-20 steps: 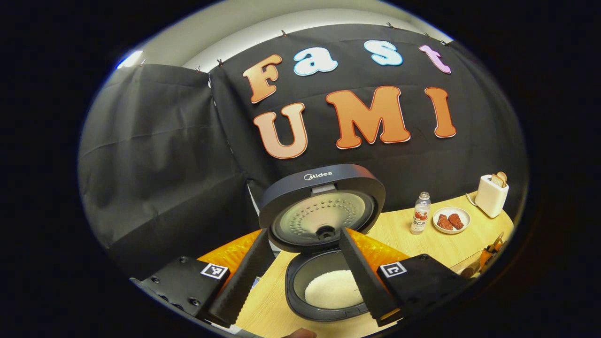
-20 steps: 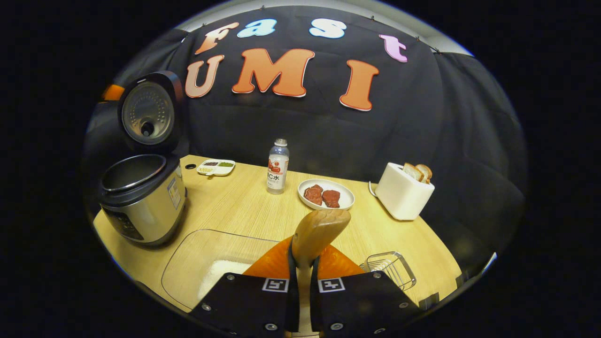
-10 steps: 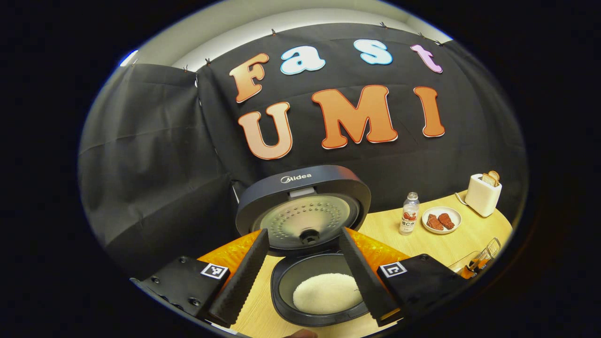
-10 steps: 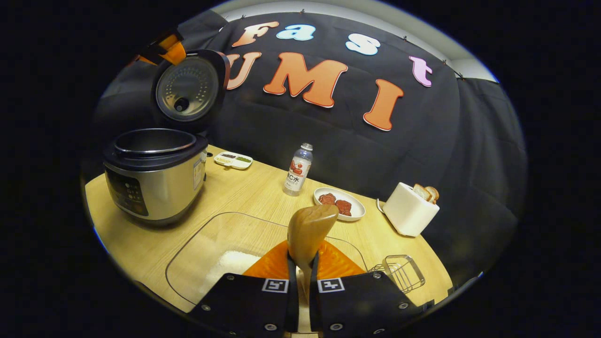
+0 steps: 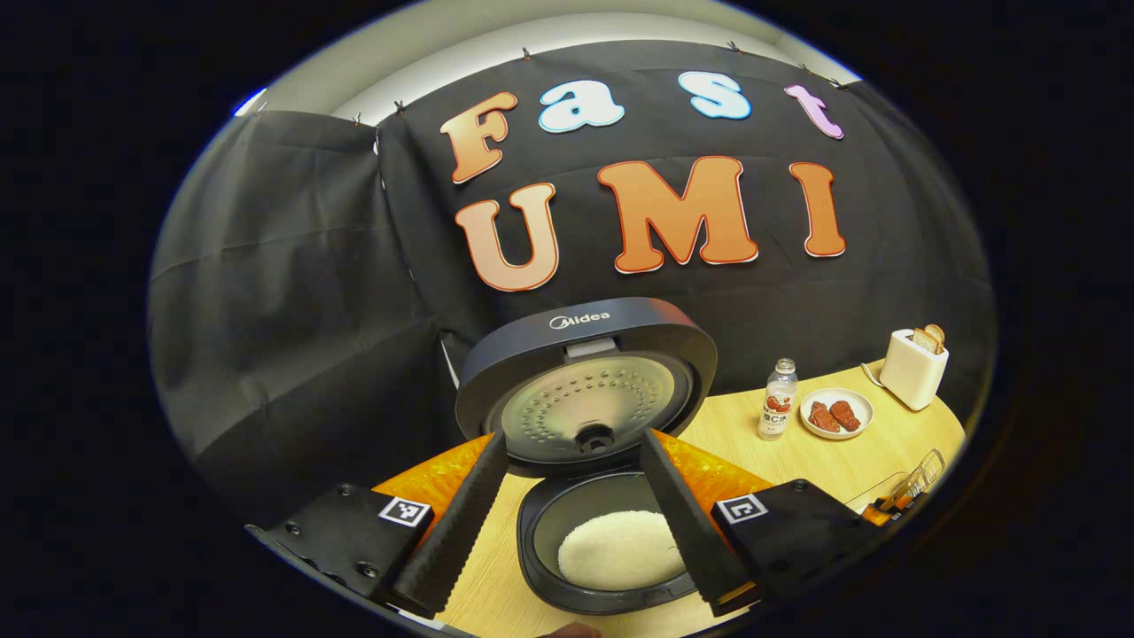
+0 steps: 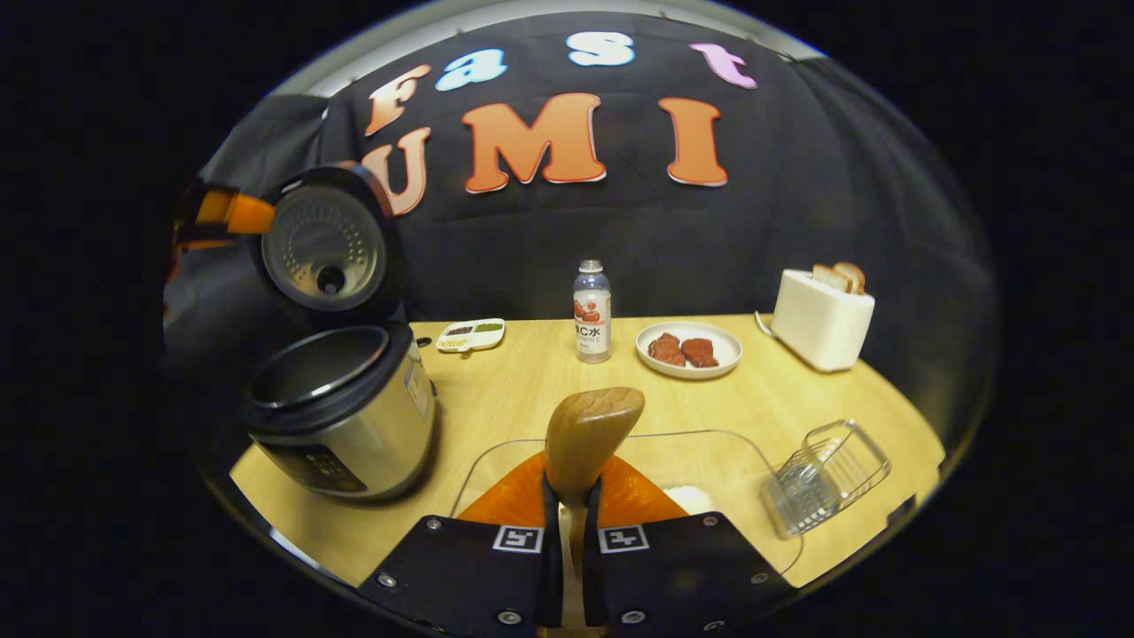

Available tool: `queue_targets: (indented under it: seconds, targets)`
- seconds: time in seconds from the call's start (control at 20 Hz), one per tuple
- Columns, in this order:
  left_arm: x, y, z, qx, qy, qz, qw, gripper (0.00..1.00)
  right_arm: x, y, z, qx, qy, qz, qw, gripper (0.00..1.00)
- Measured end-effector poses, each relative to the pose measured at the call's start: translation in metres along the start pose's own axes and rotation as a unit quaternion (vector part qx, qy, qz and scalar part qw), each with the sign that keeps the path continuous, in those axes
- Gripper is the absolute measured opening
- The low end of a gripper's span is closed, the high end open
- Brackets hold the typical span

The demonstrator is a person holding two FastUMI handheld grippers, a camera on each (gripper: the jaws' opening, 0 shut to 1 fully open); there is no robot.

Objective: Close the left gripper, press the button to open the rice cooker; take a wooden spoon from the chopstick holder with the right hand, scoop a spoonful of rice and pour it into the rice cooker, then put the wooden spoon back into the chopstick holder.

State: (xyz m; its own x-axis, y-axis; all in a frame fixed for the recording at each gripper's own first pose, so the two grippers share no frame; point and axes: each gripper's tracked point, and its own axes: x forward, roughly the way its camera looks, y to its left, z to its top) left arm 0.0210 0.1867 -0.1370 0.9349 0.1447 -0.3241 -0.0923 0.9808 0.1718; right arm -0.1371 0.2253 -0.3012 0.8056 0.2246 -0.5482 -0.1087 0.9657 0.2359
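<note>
Wooden spoon (image 6: 592, 434) clamped in right tool (image 6: 571, 540), bowl up.

left claw (image 5: 567, 509): black plates, screws, square tags | right claw (image 6: 571, 540): same, orange body

A staged kitchen booth: black cloth wall (image 6: 620, 239), wooden table (image 6: 523, 390), toaster (image 6: 819, 319).

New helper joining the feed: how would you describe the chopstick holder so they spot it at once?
Start from the wooden table and go to its near right corner, forward of the white toaster. The chopstick holder sits there beside the clear tray: an open wire basket, the only see-through metal thing on the table.
</note>
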Motion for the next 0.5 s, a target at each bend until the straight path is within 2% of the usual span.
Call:
queue_targets:
  seconds: [0.1,0.2,0.35,0.5]
  targets:
    - [-0.002,0.005,-0.003,-0.005,0.002,0.005,1.000,1.00,0.001,0.001,-0.001,0.050,0.020,0.010,0.998,0.08]
    - [-0.003,0.011,-0.005,-0.007,0.003,0.010,1.000,1.00,0.005,-0.006,-0.002,0.118,0.039,0.010,0.992,0.08]
    - [-0.005,0.021,-0.009,-0.009,0.007,0.018,1.000,1.00,0.011,-0.019,-0.008,0.201,0.061,0.006,0.978,0.08]
    - [-0.006,0.027,-0.010,-0.012,0.008,0.021,1.000,1.00,0.016,-0.030,-0.013,0.276,0.082,0.007,0.958,0.08]
